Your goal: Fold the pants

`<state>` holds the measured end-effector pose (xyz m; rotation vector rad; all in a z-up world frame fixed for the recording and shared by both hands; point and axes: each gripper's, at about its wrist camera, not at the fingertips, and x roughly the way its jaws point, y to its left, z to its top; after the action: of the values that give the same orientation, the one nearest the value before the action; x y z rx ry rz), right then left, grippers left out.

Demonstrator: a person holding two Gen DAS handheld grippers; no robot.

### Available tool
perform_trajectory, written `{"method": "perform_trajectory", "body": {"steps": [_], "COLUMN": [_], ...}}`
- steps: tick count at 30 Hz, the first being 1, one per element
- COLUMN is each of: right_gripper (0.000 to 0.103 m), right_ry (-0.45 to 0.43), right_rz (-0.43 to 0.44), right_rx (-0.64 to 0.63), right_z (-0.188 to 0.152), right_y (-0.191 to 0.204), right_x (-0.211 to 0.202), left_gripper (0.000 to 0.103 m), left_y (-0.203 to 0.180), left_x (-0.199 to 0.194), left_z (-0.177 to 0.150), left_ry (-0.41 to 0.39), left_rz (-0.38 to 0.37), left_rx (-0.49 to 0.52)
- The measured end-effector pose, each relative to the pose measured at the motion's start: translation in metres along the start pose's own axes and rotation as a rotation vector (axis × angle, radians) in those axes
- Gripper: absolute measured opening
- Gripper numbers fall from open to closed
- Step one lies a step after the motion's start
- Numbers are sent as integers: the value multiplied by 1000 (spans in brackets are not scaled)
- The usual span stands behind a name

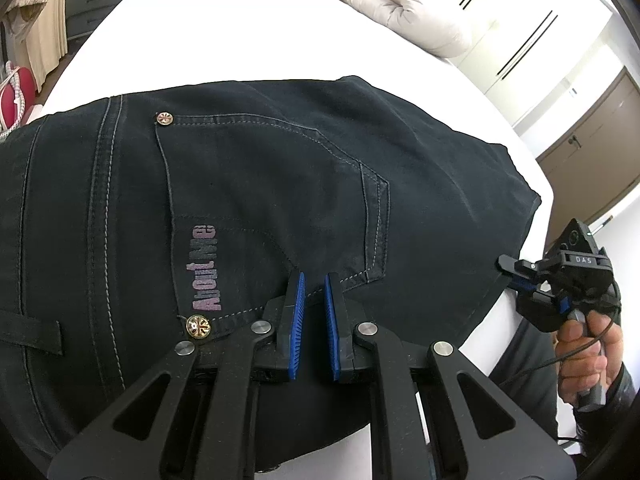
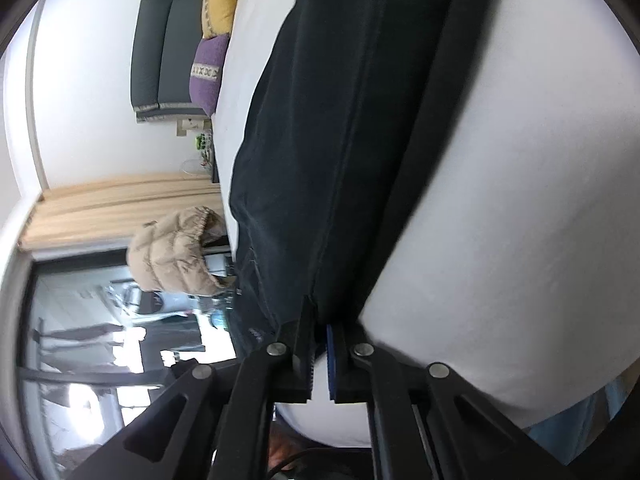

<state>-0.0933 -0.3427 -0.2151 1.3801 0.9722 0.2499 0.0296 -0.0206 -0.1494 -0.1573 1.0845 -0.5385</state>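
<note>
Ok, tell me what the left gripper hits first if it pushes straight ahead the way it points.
Most likely the dark pants: the left gripper hovers open just over the back pocket, so its fingertips would press into that denim, though its height above the cloth is unclear.

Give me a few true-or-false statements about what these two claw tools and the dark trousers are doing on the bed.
1. The pants lie on a white bed. True.
2. The left gripper clamps the waistband. False: its jaws are apart, over the back pocket.
3. The right gripper is at the pants' edge. True.
4. The pocket lettering is green. False: it is pinkish purple.
</note>
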Motion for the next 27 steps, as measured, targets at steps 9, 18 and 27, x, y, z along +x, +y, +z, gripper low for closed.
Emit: {"method": "perform_trajectory", "body": {"steps": [9, 18, 27], "right_gripper": [0, 1, 0], "right_ry": [-163, -195, -335], "right_rz": [30, -9, 63], "right_rx": [78, 25, 114], "right_z": [43, 32, 73], "right_y": [-18, -16, -40], "right_x": [-42, -51, -93], "left_gripper": [10, 10, 10], "left_y": [2, -1, -1], "left_x": [-2, -1, -1], "left_z": [-3, -2, -3], "left_ry": [-4, -4, -6], "left_rz": [3, 8, 14], "left_rx": [0, -2, -5]}}
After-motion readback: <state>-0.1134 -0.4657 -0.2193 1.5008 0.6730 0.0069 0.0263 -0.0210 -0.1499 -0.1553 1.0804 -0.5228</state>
